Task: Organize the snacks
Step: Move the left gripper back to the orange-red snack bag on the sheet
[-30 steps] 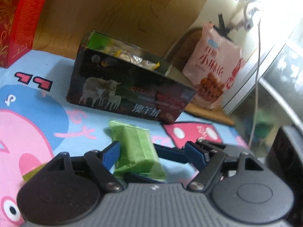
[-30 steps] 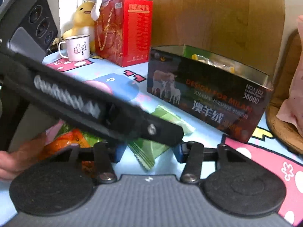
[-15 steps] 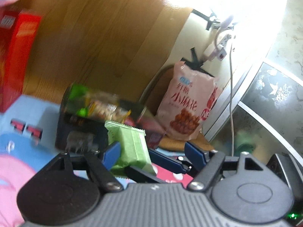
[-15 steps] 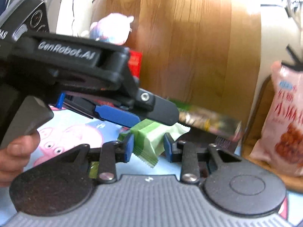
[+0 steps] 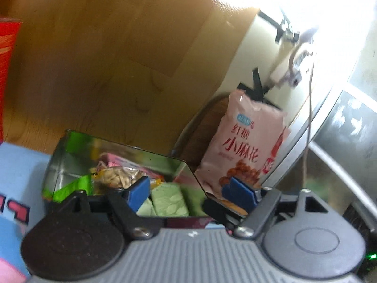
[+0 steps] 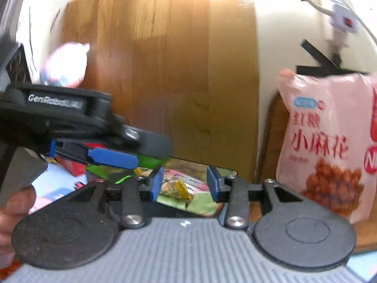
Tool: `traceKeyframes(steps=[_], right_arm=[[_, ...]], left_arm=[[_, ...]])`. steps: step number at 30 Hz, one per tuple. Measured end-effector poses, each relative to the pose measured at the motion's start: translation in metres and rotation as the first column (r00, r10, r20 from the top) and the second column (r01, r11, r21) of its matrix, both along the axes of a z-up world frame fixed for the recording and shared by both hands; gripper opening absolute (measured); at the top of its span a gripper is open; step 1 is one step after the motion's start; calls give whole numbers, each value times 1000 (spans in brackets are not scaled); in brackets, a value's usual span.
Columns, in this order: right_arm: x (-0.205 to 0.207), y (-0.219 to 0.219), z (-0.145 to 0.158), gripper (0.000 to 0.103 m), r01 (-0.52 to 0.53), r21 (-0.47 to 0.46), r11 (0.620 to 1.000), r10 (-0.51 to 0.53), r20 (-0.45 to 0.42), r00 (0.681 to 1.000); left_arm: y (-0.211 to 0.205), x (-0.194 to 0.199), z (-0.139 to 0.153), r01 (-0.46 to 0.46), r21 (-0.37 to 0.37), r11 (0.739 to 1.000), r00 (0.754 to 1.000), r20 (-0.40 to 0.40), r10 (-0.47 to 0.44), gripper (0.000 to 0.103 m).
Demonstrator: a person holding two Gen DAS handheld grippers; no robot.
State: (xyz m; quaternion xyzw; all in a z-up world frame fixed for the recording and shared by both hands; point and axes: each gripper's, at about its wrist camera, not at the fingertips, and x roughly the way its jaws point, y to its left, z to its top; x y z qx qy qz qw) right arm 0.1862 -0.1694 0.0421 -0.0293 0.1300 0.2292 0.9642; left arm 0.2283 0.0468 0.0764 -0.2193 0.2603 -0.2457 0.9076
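Observation:
The open metal tin holds mixed snack packets, with a green packet lying flat in its near end. My left gripper hovers open above the tin's near edge, nothing pressed between its pads. In the right wrist view my right gripper hangs over the tin. Its jaws are opening, and the green packet lies loose below them in the tin. The left gripper's blue finger reaches in from the left, a hand on its handle.
A pink snack bag leans upright right of the tin, on a wooden board. A red box stands far left, a plush toy behind it. A wooden panel backs the tin. A blue cartoon cloth covers the table.
Both grippers rose from the cloth and moved over the tin. The green packet that the right gripper pinched now lies in the tin, and the right jaws stand wider.

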Motion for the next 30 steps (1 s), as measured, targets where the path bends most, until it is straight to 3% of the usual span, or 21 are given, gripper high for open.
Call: traceKeyframes(steps=[3, 8, 14, 23, 28, 30], right_arm=[[-15, -12, -7, 49, -42, 34, 999, 44, -46, 998], [-66, -20, -18, 75, -157, 114, 981, 172, -134, 976], [-117, -4, -26, 93, -258, 124, 958, 276, -158, 948], [-146, 21, -45, 94, -314, 5, 949, 306, -247, 920], [-153, 25, -37, 93, -326, 4, 945, 319, -220, 922], [-156, 32, -29, 93, -349, -40, 936, 337, -179, 924]], left_arm=[[21, -24, -5, -26, -19, 999, 1000, -7, 26, 77], [53, -78, -19, -79, 7, 997, 997, -25, 79, 78], [82, -134, -39, -128, -14, 992, 988, -86, 127, 78], [60, -167, -57, -21, 1, 1000, 992, -123, 21, 78], [60, -172, -64, -31, 15, 999, 986, -162, 34, 78], [65, -176, -66, -45, 10, 999, 984, -172, 46, 78]])
